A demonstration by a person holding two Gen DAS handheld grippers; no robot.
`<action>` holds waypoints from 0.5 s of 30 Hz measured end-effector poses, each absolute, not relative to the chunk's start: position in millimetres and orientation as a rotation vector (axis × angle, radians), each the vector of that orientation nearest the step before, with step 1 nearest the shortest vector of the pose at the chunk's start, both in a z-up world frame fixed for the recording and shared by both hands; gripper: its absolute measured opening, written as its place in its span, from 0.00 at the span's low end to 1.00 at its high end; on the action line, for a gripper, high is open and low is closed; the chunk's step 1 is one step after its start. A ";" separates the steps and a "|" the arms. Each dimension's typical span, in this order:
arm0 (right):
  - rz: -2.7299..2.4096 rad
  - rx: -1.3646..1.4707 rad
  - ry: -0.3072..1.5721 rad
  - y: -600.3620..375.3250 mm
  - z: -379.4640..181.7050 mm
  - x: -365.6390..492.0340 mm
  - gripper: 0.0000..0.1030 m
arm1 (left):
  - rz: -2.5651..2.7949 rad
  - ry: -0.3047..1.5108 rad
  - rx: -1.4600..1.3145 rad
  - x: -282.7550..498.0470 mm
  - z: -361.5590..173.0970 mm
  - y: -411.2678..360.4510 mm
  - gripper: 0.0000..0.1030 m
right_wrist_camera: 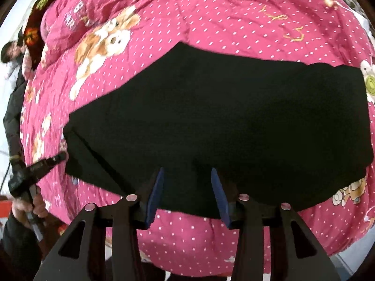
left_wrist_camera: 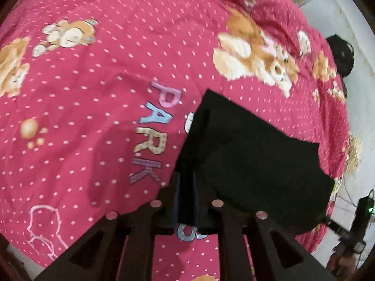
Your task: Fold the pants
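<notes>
The black pants lie folded into a wide block on a pink dotted bedspread. In the left wrist view the pants show at the lower right. My left gripper is shut on the near corner of the pants, with black cloth pinched between its blue pads. My right gripper is open, its blue pads spread apart over the pants' near edge, with the cloth between them ungripped. The left gripper also shows at the left edge of the right wrist view, at the pants' left corner.
The bedspread has bear and dog prints and the letters PARK. A bunched quilt lies at the far left. The bed edge and pale floor with cables and a black device are at the right in the left wrist view.
</notes>
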State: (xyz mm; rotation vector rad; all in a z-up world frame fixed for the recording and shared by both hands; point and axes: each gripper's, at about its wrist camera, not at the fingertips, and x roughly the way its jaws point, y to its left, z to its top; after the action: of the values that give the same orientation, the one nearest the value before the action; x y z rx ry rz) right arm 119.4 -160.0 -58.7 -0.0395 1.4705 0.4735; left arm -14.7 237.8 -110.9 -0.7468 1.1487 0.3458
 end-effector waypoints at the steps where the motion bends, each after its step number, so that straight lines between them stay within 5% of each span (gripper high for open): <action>1: 0.481 -0.049 1.471 -159.7 -59.5 117.3 0.43 | 0.341 1.143 -0.744 -16.4 -106.5 236.3 0.20; 6: 0.524 -0.054 1.524 -158.5 -74.0 108.0 0.43 | 0.191 1.116 -0.678 3.9 -86.4 200.2 0.40; 15: 0.485 -0.021 1.544 -173.2 -75.6 101.3 0.43 | -0.022 1.273 -0.457 89.2 -120.7 103.3 0.40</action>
State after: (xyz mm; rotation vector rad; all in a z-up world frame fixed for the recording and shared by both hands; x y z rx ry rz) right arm 101.3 -173.2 -75.6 -0.0208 1.5441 0.4851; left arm 89.2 103.3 -120.7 -0.4569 1.2733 -0.0222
